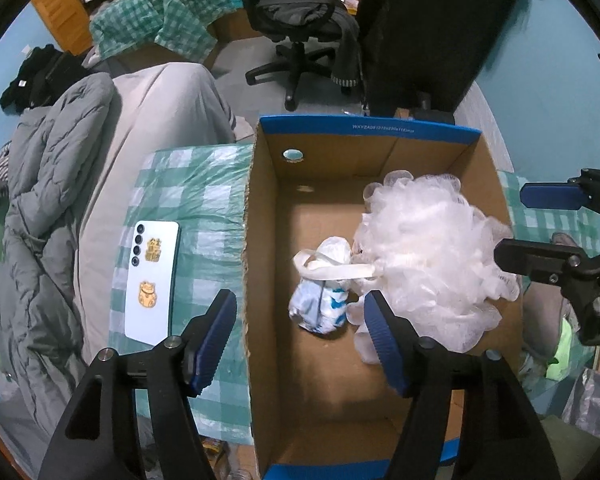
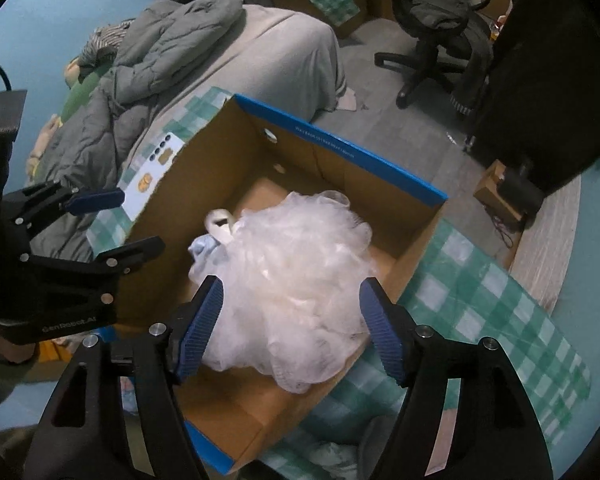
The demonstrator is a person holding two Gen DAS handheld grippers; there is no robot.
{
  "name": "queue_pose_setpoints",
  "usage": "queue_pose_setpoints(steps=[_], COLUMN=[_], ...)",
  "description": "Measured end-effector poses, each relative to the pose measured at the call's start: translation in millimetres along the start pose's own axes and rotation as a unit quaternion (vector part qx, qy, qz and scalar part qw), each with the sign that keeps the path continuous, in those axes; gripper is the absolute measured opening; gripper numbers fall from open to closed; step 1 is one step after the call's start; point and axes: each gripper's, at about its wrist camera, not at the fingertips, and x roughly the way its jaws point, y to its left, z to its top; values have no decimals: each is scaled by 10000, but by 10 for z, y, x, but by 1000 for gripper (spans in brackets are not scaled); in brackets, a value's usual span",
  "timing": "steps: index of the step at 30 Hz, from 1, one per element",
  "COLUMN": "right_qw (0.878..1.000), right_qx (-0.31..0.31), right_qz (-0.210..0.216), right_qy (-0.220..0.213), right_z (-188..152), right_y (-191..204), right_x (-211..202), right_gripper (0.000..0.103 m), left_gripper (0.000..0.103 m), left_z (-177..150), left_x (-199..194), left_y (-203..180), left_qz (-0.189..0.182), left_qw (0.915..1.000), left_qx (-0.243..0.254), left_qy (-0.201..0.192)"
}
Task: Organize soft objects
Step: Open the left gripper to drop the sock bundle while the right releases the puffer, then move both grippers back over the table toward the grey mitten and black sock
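A fluffy white mesh bath pouf (image 2: 296, 280) is lying inside the open cardboard box (image 2: 340, 172), against its right wall, sitting just ahead of and between the wide-spread blue ribbed fingers of the right gripper (image 2: 290, 328), which is gripping nothing. Beside the pouf, nearer the box's middle, a crumpled blue-and-white knotted plastic bag (image 1: 322, 288) is resting on the bare cardboard floor. The left gripper (image 1: 300, 336) is hovering over the box's left wall with its jaws also wide and empty, while a glossy white phone (image 1: 152, 280) is lying outside the box on the green checkered cloth (image 1: 196, 200).

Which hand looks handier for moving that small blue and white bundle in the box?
Probably the left. The left gripper hangs open right over the bundle in the box, while the right gripper is open over the white plastic heap that partly hides it.
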Motion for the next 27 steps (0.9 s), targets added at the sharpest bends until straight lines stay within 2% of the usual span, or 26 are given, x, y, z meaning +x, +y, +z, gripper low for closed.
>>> queue_pose_setpoints(steps=[12,27], right_qw=[9995,9945], right_qx=[231,925], right_qz=[-16,-249], right_qy=[-218,-420], right_z=[-148,-743], right_y=[-155,-698], right_x=[-335,-860], right_gripper=[76,77], left_gripper=[68,68], left_z=[-88,-166], left_x=[-307,-516], left_y=[-154,-862], left_qz=[-122,-410], left_qw=[9998,9983], left_qx=[-99,404], left_qy=[-99,-93])
